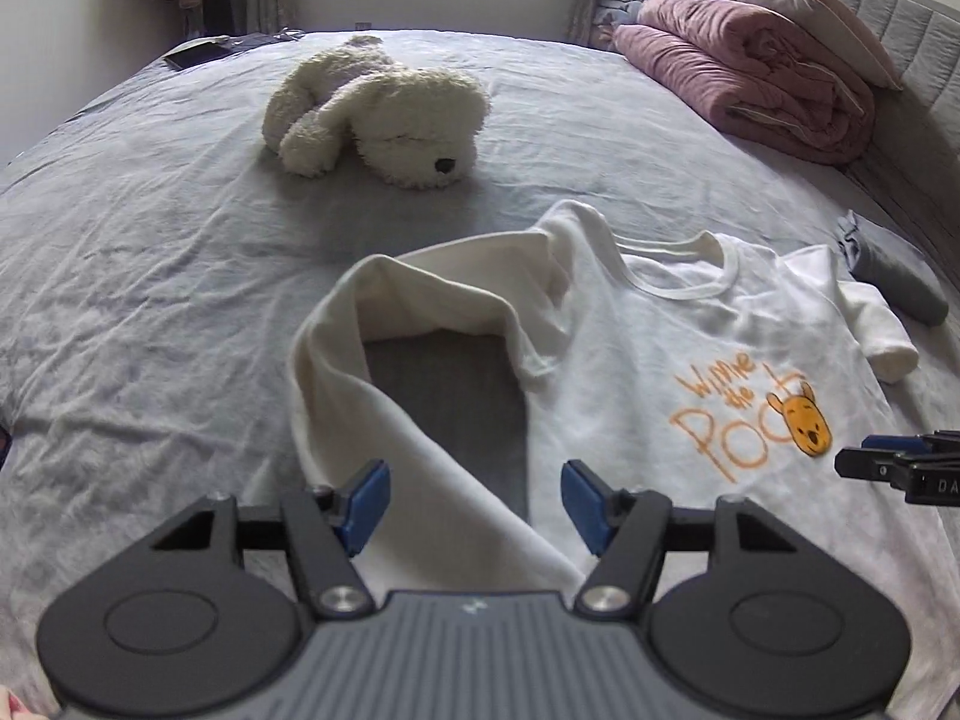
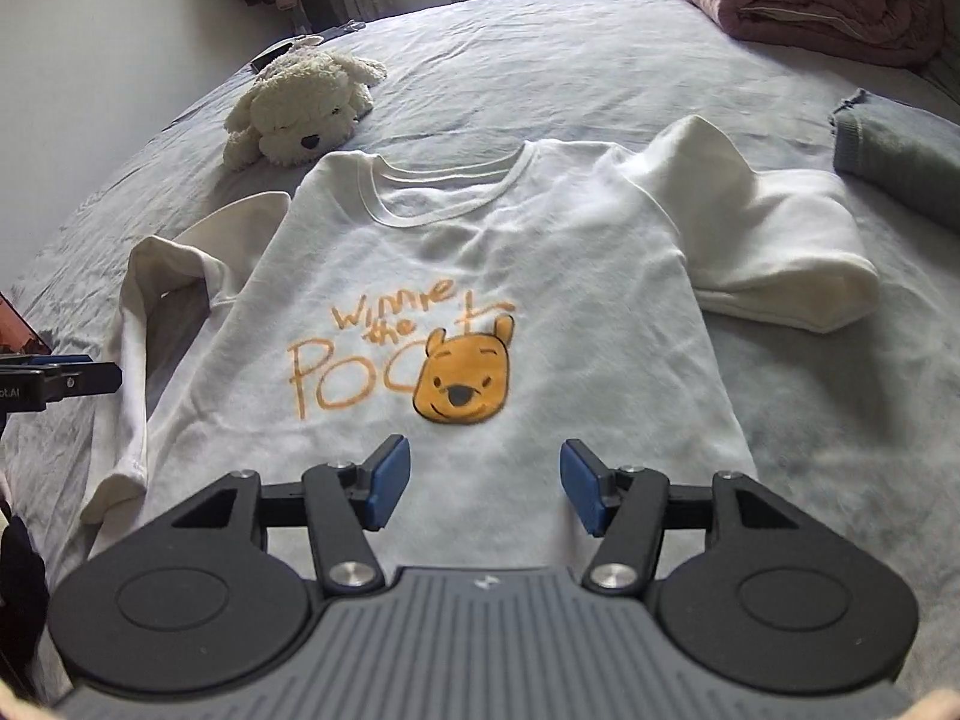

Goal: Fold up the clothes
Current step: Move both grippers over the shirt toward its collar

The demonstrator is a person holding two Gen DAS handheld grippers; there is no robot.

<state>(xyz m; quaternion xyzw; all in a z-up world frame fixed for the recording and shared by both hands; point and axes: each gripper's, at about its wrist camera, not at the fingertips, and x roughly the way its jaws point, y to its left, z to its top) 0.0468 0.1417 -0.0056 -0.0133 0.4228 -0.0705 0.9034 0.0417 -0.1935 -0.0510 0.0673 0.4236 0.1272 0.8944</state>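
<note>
Left wrist view: white sweatshirt [image 1: 630, 360] front-up on bed [image 1: 150, 270], collar far | long left sleeve [image 1: 420, 420] bent, directly ahead of left gripper [image 1: 475, 501], jaws apart, empty | right gripper [image 2: 485, 492] over hem, jaws apart, empty; right sleeve [image 2: 768, 252] off to its right.

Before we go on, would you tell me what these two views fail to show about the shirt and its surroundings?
- White shirt hem: right wrist view, hidden behind the right claw.
- Shirt's left sleeve cuff: left wrist view, runs behind the left claw.
- Dark flat object at the bed's far corner: too small to identify.
- Grey garment: right wrist view, cut off by the edge.
</note>
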